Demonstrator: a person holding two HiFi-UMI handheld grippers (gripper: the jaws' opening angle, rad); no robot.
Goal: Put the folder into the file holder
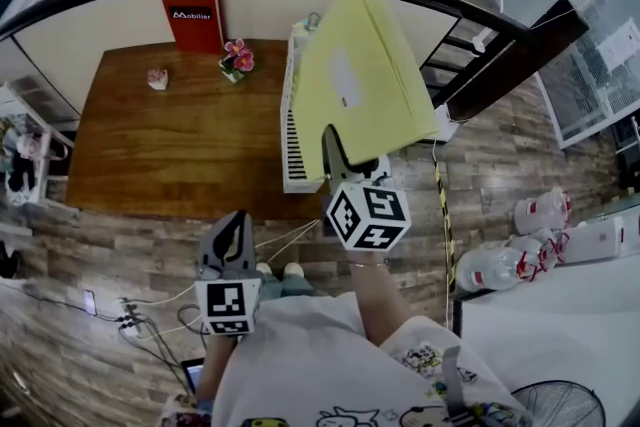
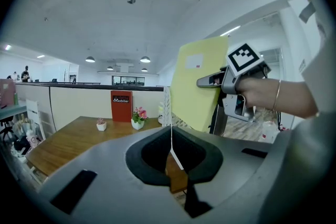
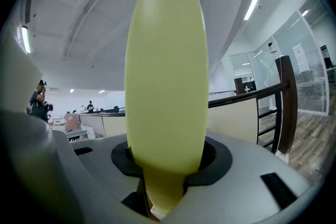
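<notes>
A large yellow folder (image 1: 365, 65) is held up in the air, tilted, over the right end of the wooden table (image 1: 160, 145). My right gripper (image 1: 340, 150) is shut on the folder's lower edge. In the right gripper view the folder (image 3: 165, 71) fills the middle, pinched between the jaws (image 3: 165, 186). The white slotted file holder (image 1: 293, 130) stands at the table's right edge, partly hidden under the folder. My left gripper (image 1: 228, 240) hangs low near the person's body, shut and holding nothing. The left gripper view shows the folder (image 2: 197, 86) beside the file holder (image 2: 167, 107).
A red sign box (image 1: 193, 18), a pink flower pot (image 1: 237, 60) and a small white pot (image 1: 157, 78) sit at the table's back. A dark curved railing (image 1: 480, 45) runs to the right. Water jugs (image 1: 520, 245) and floor cables (image 1: 150, 305) lie nearby.
</notes>
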